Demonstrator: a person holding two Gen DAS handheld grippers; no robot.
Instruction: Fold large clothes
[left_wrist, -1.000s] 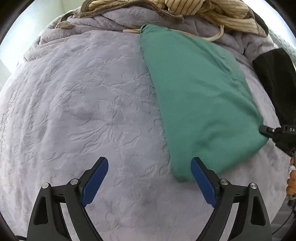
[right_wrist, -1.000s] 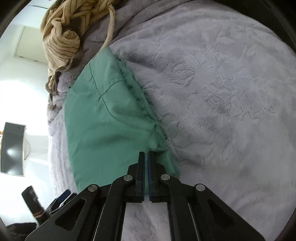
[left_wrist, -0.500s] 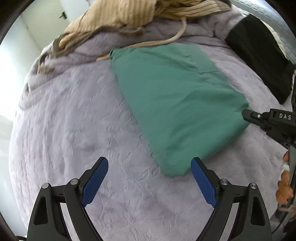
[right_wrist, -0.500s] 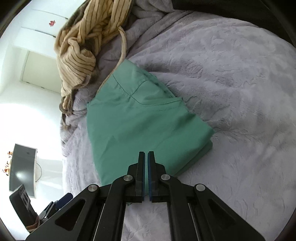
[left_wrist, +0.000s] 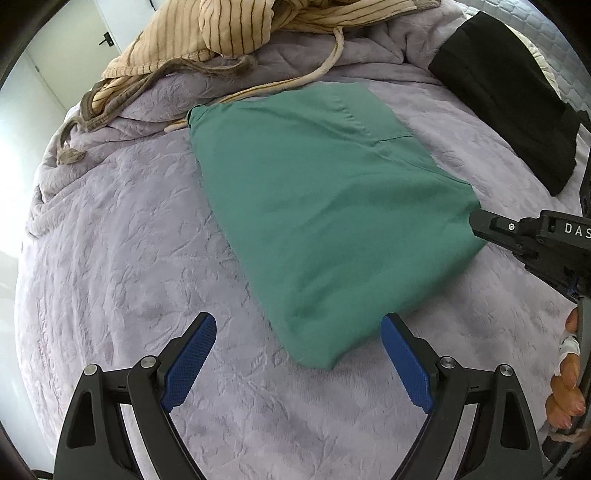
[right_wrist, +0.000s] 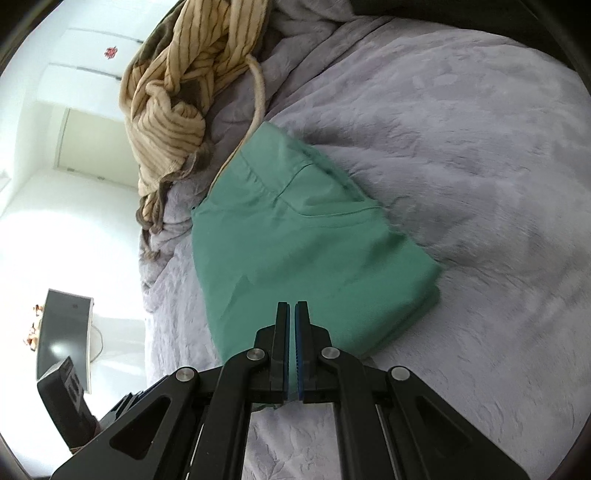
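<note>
A folded green garment (left_wrist: 332, 206) lies flat on the lilac bedspread (left_wrist: 122, 258); it also shows in the right wrist view (right_wrist: 295, 251). My left gripper (left_wrist: 299, 354) is open and empty, hovering above the garment's near corner. My right gripper (right_wrist: 292, 314) is shut with nothing between its pads, raised above the garment's near edge. In the left wrist view its tip (left_wrist: 480, 221) sits at the garment's right corner.
A crumpled tan striped garment (left_wrist: 229, 33) with a cord lies at the far side of the bed; it also shows in the right wrist view (right_wrist: 177, 92). A folded black garment (left_wrist: 506, 110) lies at the far right. A dark monitor (right_wrist: 62, 332) stands beyond the bed.
Both grippers have pulled up and back from the green garment. The right gripper, pressed at its corner a second ago, is now above it. The garment lies flatter and squarer.
</note>
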